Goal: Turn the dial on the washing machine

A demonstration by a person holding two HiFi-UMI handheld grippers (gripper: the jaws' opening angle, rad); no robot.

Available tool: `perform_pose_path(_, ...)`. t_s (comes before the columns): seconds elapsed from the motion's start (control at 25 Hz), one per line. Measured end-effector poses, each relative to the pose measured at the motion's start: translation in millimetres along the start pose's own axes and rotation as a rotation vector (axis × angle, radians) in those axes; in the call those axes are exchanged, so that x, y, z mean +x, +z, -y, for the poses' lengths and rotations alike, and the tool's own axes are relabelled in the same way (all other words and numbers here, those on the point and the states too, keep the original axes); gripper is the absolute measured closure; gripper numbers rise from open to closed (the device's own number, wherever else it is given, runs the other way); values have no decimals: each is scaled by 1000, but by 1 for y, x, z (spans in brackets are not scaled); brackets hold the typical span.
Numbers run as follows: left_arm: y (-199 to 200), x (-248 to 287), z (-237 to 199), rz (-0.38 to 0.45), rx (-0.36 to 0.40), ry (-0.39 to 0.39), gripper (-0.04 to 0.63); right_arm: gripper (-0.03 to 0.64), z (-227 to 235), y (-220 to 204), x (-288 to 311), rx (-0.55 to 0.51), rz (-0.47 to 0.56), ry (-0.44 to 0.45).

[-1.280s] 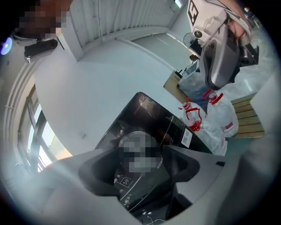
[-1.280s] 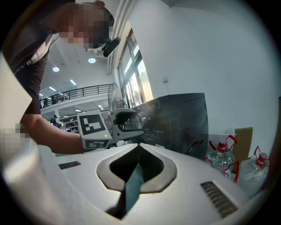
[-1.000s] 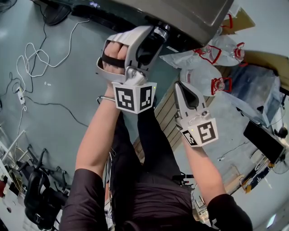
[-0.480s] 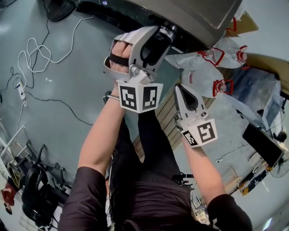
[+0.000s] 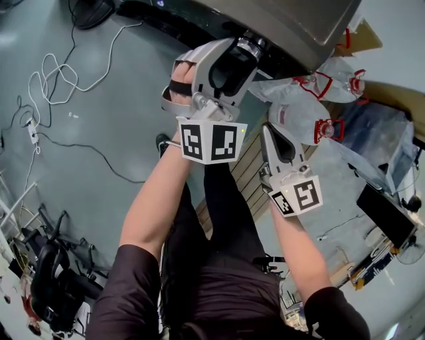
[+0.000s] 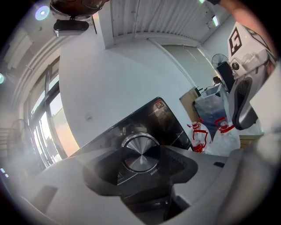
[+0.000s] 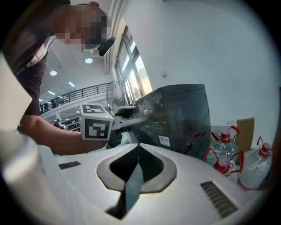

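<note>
Item under inspection: the dial point(image 6: 140, 151), a round brushed-metal knob. It sits on the glossy black control panel point(image 6: 169, 118) at the front top edge of the washing machine point(image 5: 292, 20). In the head view the machine lies at the upper edge, just beyond the person's reach.

Left tongs point(image 6: 145, 160): closed on the dial. In the left gripper view the knob fills the gap, with one pad against its left rim and the other against its right. The jaws stand wide, as the knob's breadth requires. The left hand point(image 5: 179, 83) is strapped into the handle. The marker cube point(image 5: 211, 141) hangs below it, on the side towards the person.

Right tongs point(image 7: 138, 149): jaws together, meeting along a thin line, nothing between them. In the head view they are held lower than the left tongs and to their right, apart from the machine. They point towards the clear water bottles point(image 5: 317, 126). Their marker cube point(image 5: 297, 196) sits over the right wrist.

Surroundings: the bottles have red caps and red handles and lie close beside the machine on its right. A slatted wooden board point(image 5: 242, 169) shows between the two forearms. The floor point(image 5: 99, 133) is grey, with loose white and black cables point(image 5: 53, 73) trailing at the left.
</note>
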State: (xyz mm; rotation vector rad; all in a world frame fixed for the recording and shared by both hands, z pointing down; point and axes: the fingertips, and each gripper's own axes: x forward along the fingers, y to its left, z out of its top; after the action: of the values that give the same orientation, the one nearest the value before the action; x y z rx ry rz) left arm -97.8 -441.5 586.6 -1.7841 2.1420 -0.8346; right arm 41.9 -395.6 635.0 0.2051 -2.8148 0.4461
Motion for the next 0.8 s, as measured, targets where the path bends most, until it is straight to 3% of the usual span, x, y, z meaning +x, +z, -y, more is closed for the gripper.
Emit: perform_pose_path(0.8, -4, -1, -8, 6, -378, 3, 313, 597, 6, -4, -1, 20, 3, -28)
